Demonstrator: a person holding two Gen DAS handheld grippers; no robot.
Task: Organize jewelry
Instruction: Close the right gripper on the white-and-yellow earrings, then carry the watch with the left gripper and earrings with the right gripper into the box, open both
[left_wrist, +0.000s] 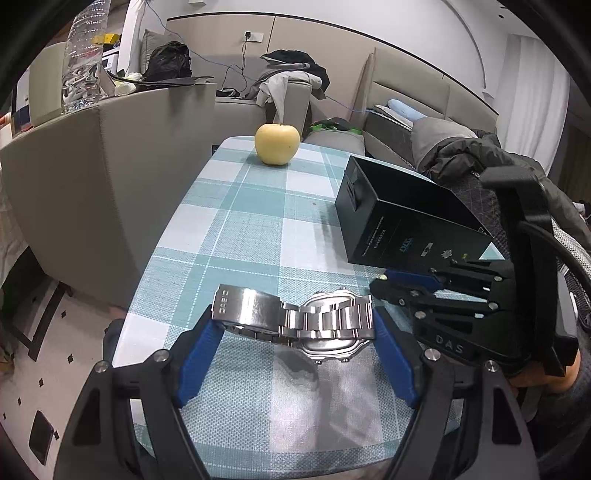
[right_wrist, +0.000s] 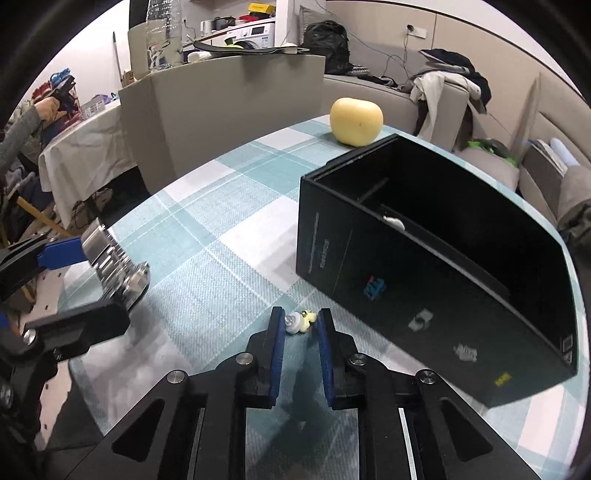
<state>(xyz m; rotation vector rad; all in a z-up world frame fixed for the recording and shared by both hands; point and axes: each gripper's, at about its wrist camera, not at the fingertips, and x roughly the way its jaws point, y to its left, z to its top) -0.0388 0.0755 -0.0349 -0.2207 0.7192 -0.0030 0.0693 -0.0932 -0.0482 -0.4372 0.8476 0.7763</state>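
**Two handheld grippers gather a watch and a small earring beside an open black box**

Blue-padded jaws of the left gripper (left_wrist: 295, 325) sit nearest, spread wide across a silver metal watch (left_wrist: 295, 321) and pressing on it from both ends: one pad on the folded clasp, the other against the bracelet beside the case. The watch looks lifted slightly above the checked teal-and-white table (left_wrist: 236, 229), judging by the shadow beneath it, so it seems held this way ready for carrying.

To its right, the right gripper (right_wrist: 300, 325) rests low at the table, jaws narrow but not yet closed, flanking a tiny pale yellow and silver piece, probably an earring (right_wrist: 300, 322). The left pad looks to be touching it; whether the right one does is hard to tell. The low, straddling pose suits pinching something so small.

Just beyond stands a black box (right_wrist: 369, 266), open-topped with a divider inside and a small white item in one compartment; it is likely where the jewelry belongs. A yellow apple (left_wrist: 277, 143) sits at the far edge, well apart.
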